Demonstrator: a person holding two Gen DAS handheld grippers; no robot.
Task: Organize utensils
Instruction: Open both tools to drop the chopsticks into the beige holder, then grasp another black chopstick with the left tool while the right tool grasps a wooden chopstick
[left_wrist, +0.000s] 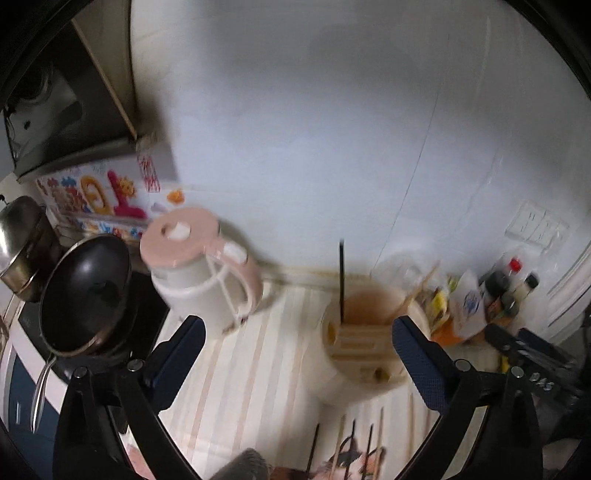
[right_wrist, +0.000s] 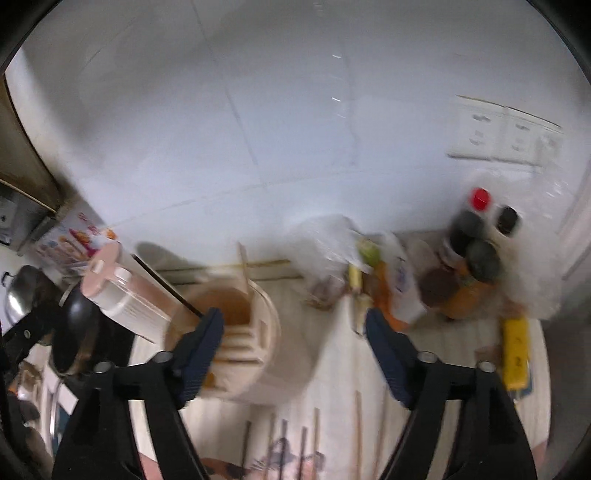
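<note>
Left gripper (left_wrist: 297, 358): released, empty.
Right gripper (right_wrist: 295, 354): released, empty.
Left view only: wok (left_wrist: 86, 291), far left.
Utensil holder (right_wrist: 236, 332): stood beside the right gripper's left finger.

A: Where is the utensil holder (left_wrist: 364, 347)?

B: Just beyond the left claw (left_wrist: 299, 349), standing upright on the striped counter (left_wrist: 236, 369). It is a cream, round tub with slotted compartments.

A: Anything in it?

B: One black chopstick (left_wrist: 341, 280) stands nearly upright, and pale wooden ones (left_wrist: 421, 291) lean toward the right.

A: And the loose chopsticks (right_wrist: 314, 439)?

B: Several, dark and pale, lie below the right claw (right_wrist: 295, 339), roughly parallel. All blurred.
</note>
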